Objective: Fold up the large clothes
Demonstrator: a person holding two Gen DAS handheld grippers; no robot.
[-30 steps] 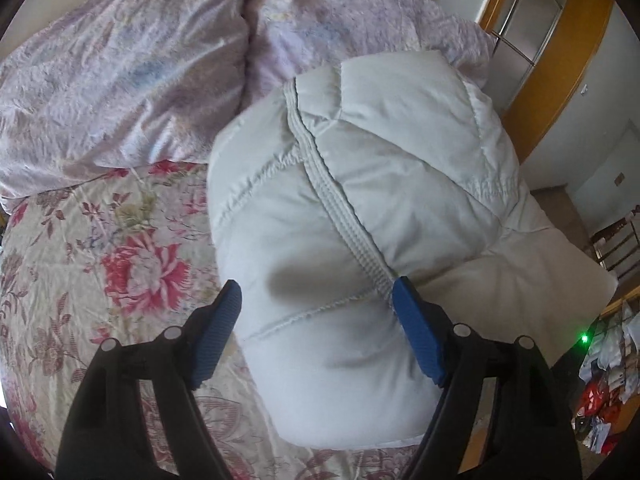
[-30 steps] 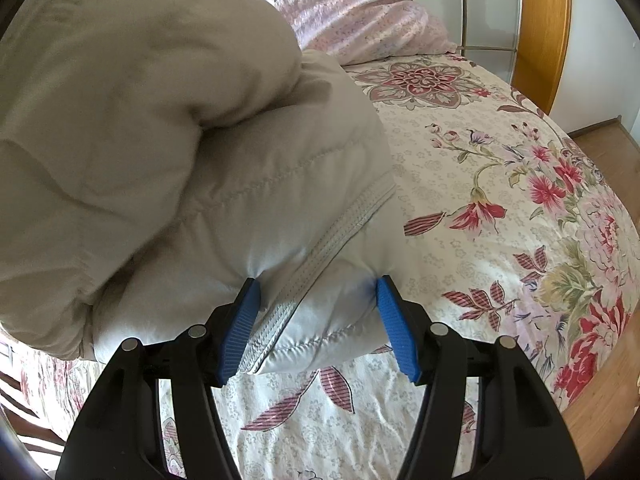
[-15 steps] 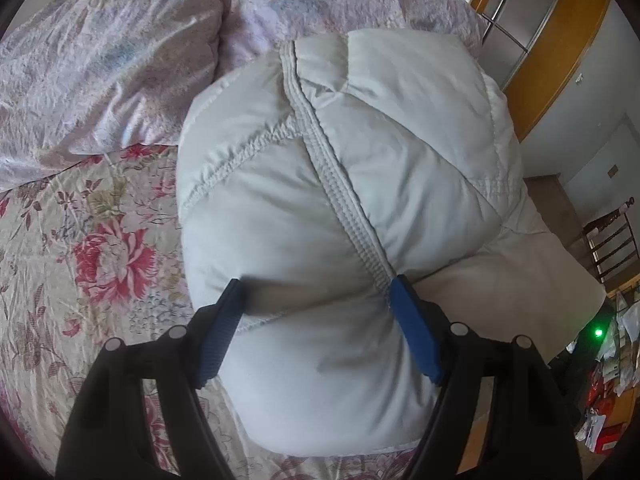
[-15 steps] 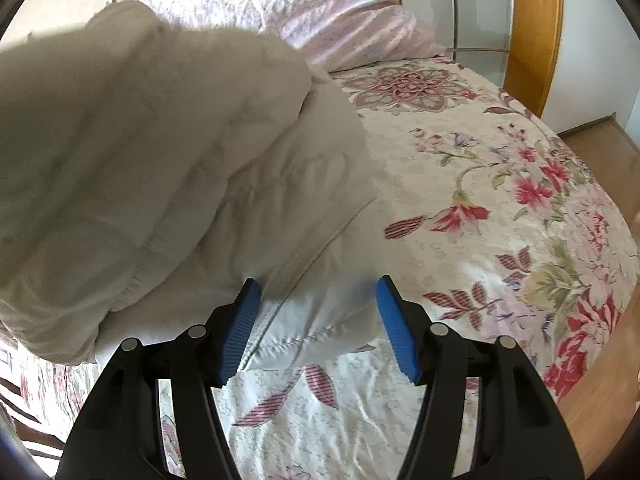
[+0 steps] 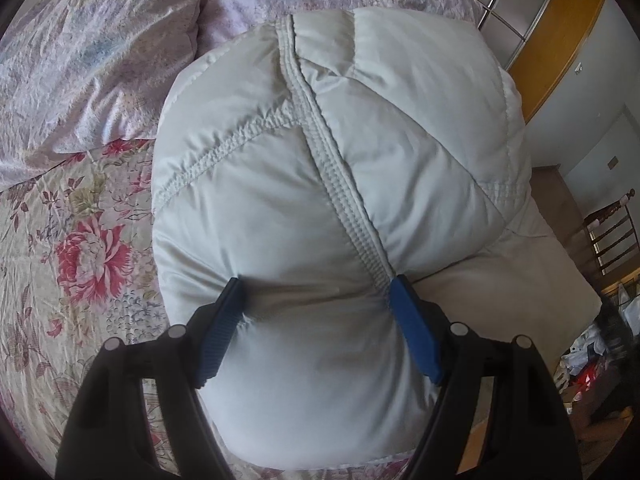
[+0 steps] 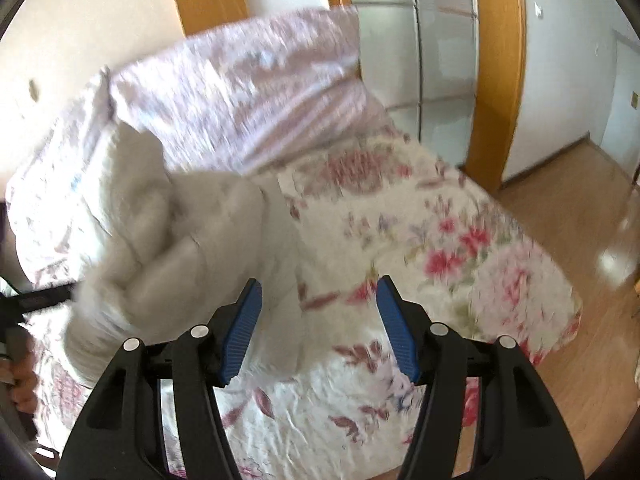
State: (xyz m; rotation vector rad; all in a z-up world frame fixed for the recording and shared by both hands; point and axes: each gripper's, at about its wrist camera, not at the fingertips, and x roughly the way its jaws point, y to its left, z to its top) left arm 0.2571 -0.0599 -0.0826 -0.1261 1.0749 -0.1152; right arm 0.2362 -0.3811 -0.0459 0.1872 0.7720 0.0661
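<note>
Clearly the left tongs (image 5: 316,308) are gripping a thick bunch of the pale puffy jacket (image 5: 340,168), their blue pads (image 5: 412,336) pressing dents into the padding on either side, close beside the ribbed zip seam (image 5: 344,204). Standing wide because the padding is so bulky, they are squeezing the fabric rather than closing round it. The jacket is lying bundled on the floral bedspread (image 5: 80,248), its far end reaching towards the lilac quilt (image 5: 100,48) heaped at the head of the bed.

Meanwhile the right tongs (image 6: 318,320) are hanging partly open with nothing in them; only bedspread and a loose edge of the jacket are showing between the pads, and neither pad is touching cloth. From that blurred view the jacket is sitting to the left as a doubled-over mound, which suggests a fold is being laid. Judging by this, the left tongs are pinning the bundle so it is not springing open, while the free right tongs are being left available for the next grasp.
</note>
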